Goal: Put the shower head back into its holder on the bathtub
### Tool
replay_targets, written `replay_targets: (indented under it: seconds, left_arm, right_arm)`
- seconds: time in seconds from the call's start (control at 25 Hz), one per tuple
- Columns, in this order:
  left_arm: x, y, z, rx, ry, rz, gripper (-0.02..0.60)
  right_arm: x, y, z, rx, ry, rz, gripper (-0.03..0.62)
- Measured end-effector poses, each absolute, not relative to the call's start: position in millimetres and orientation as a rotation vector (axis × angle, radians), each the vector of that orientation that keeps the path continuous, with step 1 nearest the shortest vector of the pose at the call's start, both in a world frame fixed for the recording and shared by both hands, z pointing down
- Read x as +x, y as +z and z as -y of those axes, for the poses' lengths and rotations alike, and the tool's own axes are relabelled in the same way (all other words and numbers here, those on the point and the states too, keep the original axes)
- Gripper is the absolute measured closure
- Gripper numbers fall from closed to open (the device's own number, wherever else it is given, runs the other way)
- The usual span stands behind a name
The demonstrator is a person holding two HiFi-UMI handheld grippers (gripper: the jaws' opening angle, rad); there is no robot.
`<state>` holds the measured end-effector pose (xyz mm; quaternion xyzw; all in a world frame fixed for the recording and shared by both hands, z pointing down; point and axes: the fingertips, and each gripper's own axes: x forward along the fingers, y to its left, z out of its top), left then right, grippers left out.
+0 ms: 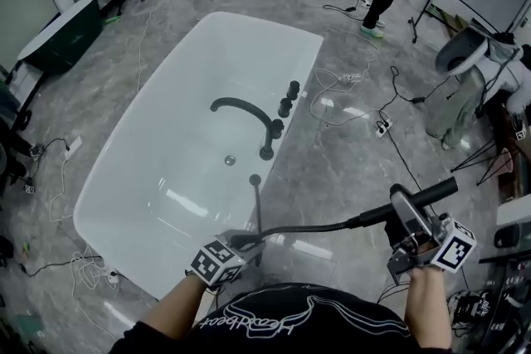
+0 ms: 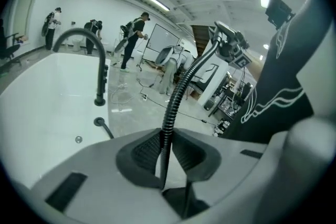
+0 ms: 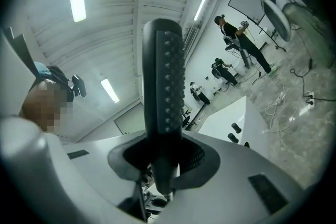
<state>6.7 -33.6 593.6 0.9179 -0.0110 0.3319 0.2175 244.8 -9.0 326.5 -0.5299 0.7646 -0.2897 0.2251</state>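
- While both grippers hang by the bathtub (image 1: 108, 203)'s near end, the shower head (image 1: 436, 190) sits outside the tub, above the floor to the right of its rim.
- Right gripper (image 1: 405, 211): jaws clamped on the shower head's handle.
- Left gripper (image 1: 245, 241): jaws pinched on the hose (image 1: 307, 228), just beside the tub's near rim.

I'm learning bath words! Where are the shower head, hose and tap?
shower head (image 3: 164, 86): right gripper view, its nozzle face.
hose (image 2: 175, 102): left gripper view, its ribbed middle.
tap (image 1: 241, 105): head view, its curved spout.
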Motion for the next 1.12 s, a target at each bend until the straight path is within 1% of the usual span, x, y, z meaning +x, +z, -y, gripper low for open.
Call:
replay_targets:
  seconds: [0.24, 0.56, 0.76, 1.12]
  left_arm:
    - [-17, 524, 99, 2.593, 0.761, 0.312, 0.517]
    - [-24, 448, 152, 2.712, 0.728, 0.534, 0.516]
    - [0, 384, 193, 2.879, 0.722, 0.668, 0.517]
    - [44, 284, 239, 3.077, 0.731, 0.874, 0.515]
  right_arm:
    - [241, 322, 15, -1.379, -0.766, -2.159, 0.487]
    - [244, 306, 32, -1.227, -0.736, -2.198, 0.487]
    - [266, 289, 53, -1.143, -0.641, -2.225, 0.487]
    - [294, 254, 93, -1.009, -0.571, -2.276, 0.487]
